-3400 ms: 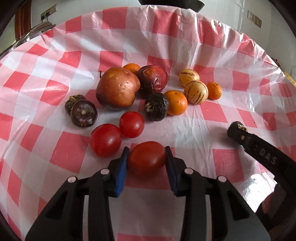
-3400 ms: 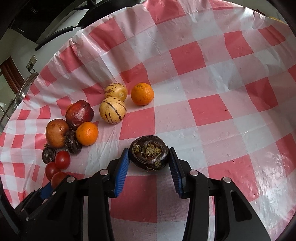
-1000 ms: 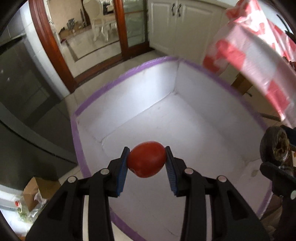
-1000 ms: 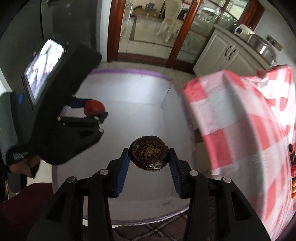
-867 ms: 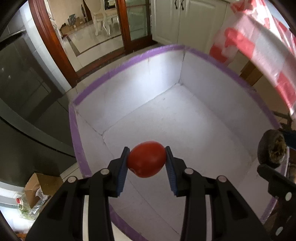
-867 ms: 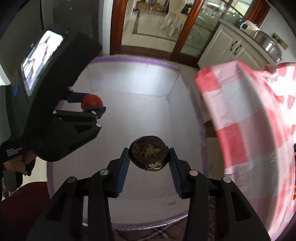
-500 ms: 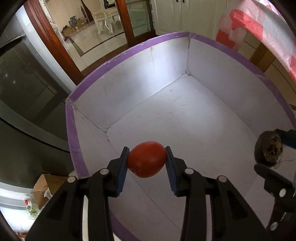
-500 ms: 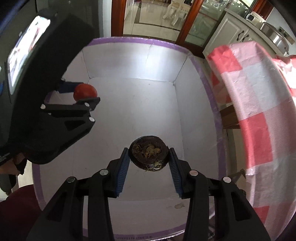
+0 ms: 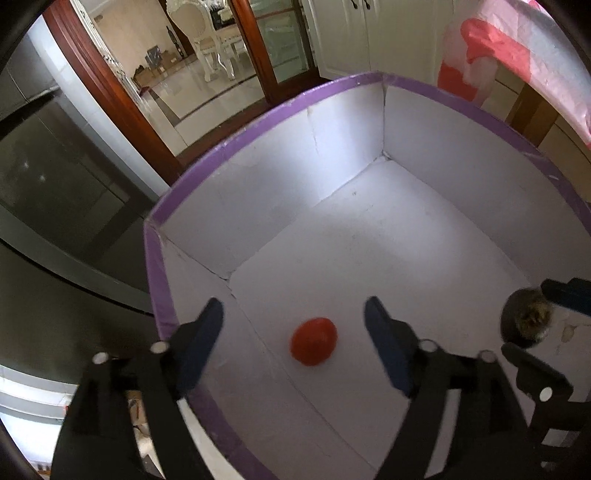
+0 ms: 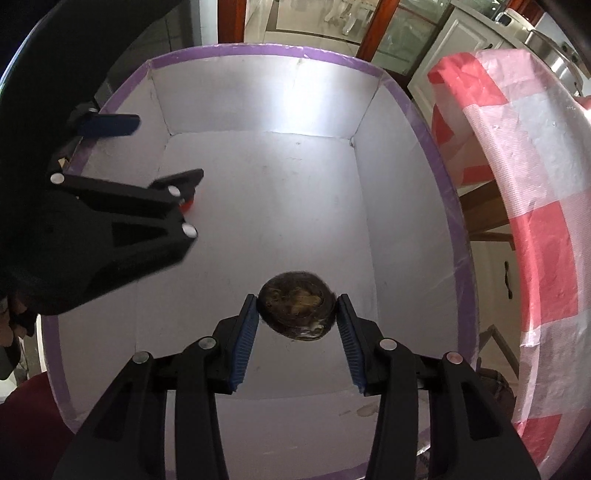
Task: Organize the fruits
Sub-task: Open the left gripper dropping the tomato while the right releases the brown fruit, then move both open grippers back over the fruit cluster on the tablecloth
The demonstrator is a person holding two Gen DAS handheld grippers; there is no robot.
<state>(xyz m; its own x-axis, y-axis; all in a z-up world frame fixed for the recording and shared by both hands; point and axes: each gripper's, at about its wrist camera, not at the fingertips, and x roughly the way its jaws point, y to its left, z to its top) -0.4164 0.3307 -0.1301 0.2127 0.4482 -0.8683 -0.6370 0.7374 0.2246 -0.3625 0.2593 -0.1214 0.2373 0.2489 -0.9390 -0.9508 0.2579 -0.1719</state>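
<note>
A white box with a purple rim (image 9: 258, 125) stands on the floor beside the table. My left gripper (image 9: 293, 325) is open over the box's left side, and a red tomato (image 9: 313, 341) is below it, free of the pads, over the box floor. My right gripper (image 10: 295, 314) is shut on a dark purple mangosteen (image 10: 297, 310) and holds it over the box's near right part. The mangosteen also shows in the left wrist view (image 9: 526, 319). In the right wrist view the left gripper (image 10: 147, 158) hides most of the tomato (image 10: 186, 205).
The table with the red and white checked cloth (image 10: 524, 184) hangs over the box's right side. A wooden door frame (image 9: 110, 92) and a dark glass panel (image 9: 55, 177) stand beyond the box. White cabinets (image 9: 351, 33) are at the back.
My left gripper has opened and let go of the tomato, which has dropped toward the box floor. Both grippers have moved lower over the box. The right gripper still holds the mangosteen.
</note>
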